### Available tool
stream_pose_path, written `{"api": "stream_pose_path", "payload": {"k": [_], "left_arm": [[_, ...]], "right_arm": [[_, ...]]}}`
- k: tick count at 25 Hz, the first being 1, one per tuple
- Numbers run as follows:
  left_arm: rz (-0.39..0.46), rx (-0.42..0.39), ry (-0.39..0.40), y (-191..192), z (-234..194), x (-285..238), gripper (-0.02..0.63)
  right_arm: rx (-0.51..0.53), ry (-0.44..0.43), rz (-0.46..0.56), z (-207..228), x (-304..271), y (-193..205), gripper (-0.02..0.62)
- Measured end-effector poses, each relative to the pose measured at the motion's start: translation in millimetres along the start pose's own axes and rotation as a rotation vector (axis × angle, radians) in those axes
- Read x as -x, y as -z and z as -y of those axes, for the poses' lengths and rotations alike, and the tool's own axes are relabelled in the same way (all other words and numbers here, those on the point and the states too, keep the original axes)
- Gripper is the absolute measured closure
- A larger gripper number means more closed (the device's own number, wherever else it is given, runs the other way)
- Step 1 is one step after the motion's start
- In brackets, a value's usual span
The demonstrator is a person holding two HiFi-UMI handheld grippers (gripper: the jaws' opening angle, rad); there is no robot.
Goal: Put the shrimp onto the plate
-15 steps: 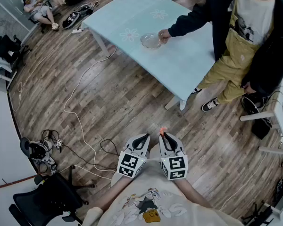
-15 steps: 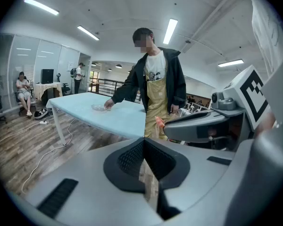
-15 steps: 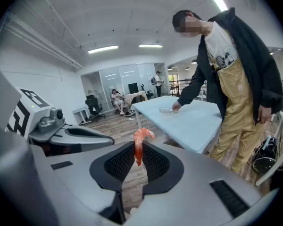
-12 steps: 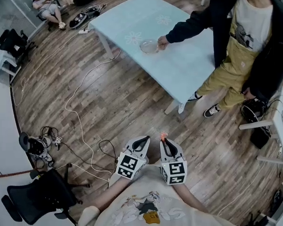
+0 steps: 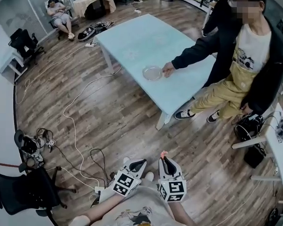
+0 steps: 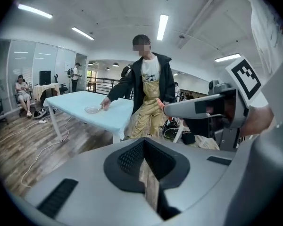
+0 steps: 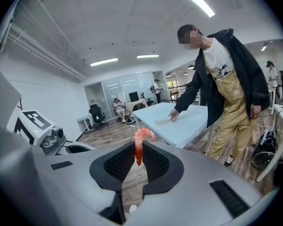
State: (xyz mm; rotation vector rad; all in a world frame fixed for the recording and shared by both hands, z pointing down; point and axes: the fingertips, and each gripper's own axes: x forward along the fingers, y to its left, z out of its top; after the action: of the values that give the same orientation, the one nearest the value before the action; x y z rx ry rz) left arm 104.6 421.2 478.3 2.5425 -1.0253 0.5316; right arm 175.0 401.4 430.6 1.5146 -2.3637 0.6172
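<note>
Table (image 5: 146,36) farther away, right hand-held gripper (image 5: 164,160) pinching shrimp (image 5: 163,153), left hand-held gripper (image 5: 140,163) closed

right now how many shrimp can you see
1. The shrimp is clamped between the jaws of the right gripper, away from the table. None shows on the glass plate there, though it is too small to be sure.

The table (image 5: 139,39) top lies bare around the plate (image 5: 152,72), open from its left side. At the table's right a standing person (image 5: 254,65) leans in, hand (image 5: 168,69) touching the plate. Cables (image 5: 75,133) trail across the floor (image 5: 132,121) left of the table.
</note>
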Motion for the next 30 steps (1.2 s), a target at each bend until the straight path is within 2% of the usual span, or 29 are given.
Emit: {"api": "stream_pose_path", "payload": {"k": [4,9,13,21,30], "left_arm": [[0.031,0.034,-0.035,-10.5,2.0,-2.9,0.609],[0.040,0.021,0.001,-19.1,4.9,-14.4,0.609],[0.050,0.027,0.006,-23.1,-19.7,-22.8,0.609],[0.085,0.034,0.016,-57.1,-132.3,-21.8,0.609],[0.153,0.015,0.024,-97.1,-261.9,-3.9,0.609]], "right_arm": [[0.001,-0.031,0.028,-1.2,8.7,-1.6,0.525],[-0.016,-0.023,0.053,1.8,1.7,-11.4,0.525],[-0.001,-0.010,0.043,4.5,-22.3,-17.7,0.525],[0.012,0.038,0.000,-22.2,-116.7,-57.0,0.525],[-0.012,0.129,0.042,-58.3,-212.9,-108.1,0.525]]}}
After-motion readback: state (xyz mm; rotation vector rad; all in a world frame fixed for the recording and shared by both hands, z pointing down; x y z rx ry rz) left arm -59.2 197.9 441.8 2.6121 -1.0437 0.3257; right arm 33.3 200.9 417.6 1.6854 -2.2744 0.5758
